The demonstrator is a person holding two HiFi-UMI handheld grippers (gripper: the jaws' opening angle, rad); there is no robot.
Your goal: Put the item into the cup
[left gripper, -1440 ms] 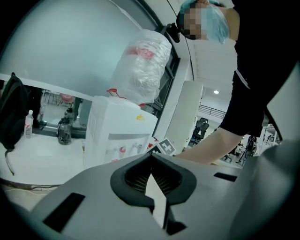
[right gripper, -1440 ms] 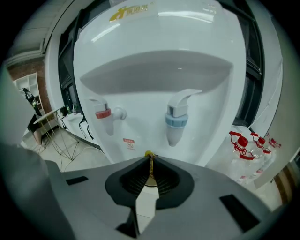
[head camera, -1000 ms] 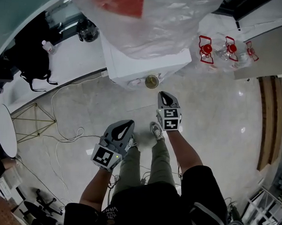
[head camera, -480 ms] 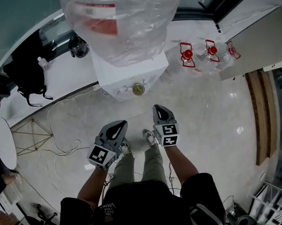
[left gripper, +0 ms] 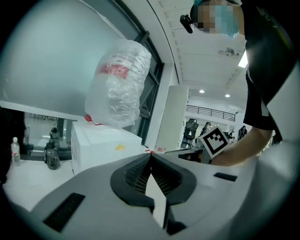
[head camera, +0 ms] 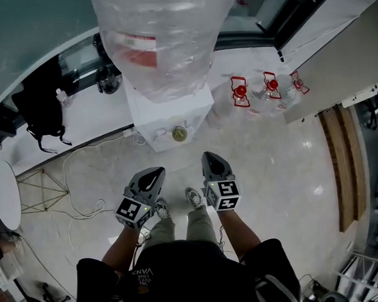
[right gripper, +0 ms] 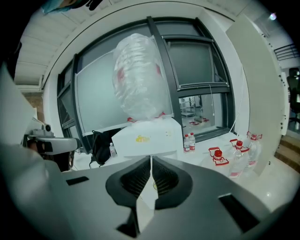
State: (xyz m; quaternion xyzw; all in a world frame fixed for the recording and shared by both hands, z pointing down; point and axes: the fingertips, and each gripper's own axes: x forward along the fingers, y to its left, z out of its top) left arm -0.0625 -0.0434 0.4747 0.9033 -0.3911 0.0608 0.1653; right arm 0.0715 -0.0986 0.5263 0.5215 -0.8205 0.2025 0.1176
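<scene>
Grey plastic on both sides and nothing in it: holds the left gripper [head camera: 155, 172] low over the glossy floor [head camera: 282, 164], jaws pressed tip to tip and empty in that gripper's own view; carries the right gripper [head camera: 212, 157] just beside it, likewise pinched closed on air. Stands facing a white box [head camera: 178, 112] topped by a big clear water jug [head camera: 159, 39] wrapped in plastic film. Cannot pick out the item or the cup for certain anywhere in the three views; notes only a small round yellowish thing [head camera: 180, 134] low on the front of that box, too small to call a cup or a printed mark. Leaves aside, as likely no part of the job, the red-capped water bottles [head camera: 240, 93] standing near the wall to the right, a black backpack [head camera: 44, 106] off to the left, and a loose cable [head camera: 81, 174] trailing over the floor. Judged from this: not begun, with nothing picked up and nothing placed. Left to do, in all likelihood: find the item, close on it, bring it over the cup, let go.
</scene>
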